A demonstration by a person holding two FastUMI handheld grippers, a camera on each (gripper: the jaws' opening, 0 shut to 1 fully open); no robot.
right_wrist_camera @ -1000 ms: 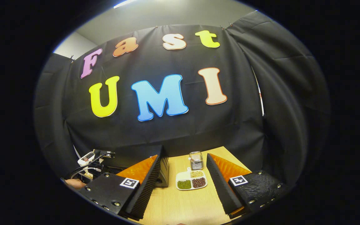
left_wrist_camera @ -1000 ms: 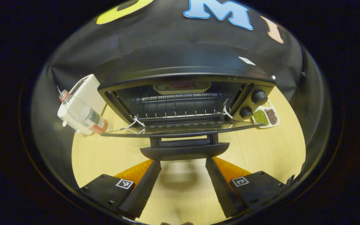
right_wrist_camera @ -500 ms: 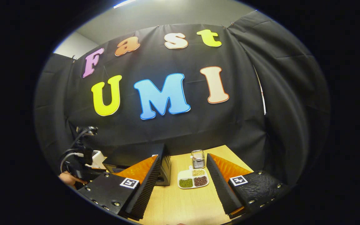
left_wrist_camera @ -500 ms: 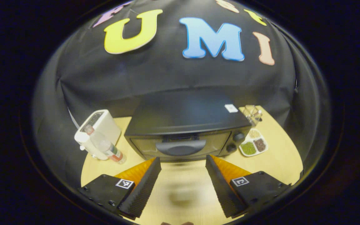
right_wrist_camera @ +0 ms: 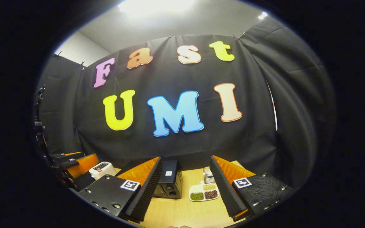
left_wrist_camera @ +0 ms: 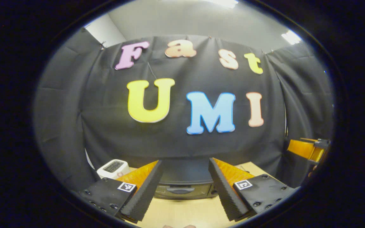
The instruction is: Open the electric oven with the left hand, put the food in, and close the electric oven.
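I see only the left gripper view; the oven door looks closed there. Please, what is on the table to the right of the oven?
Observer: In the right gripper view, a white divided dish lies beside the oven, holding green, dark and pale grains.
Operator: Is anything behind that dish?
Observer: Yes, a small clear container stands just behind it.
Operator: And the right gripper, does it hold something?
Observer: No, the right gripper is open, with nothing between its fingers.

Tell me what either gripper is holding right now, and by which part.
Nothing. The left gripper and right gripper are both open, with empty gaps.
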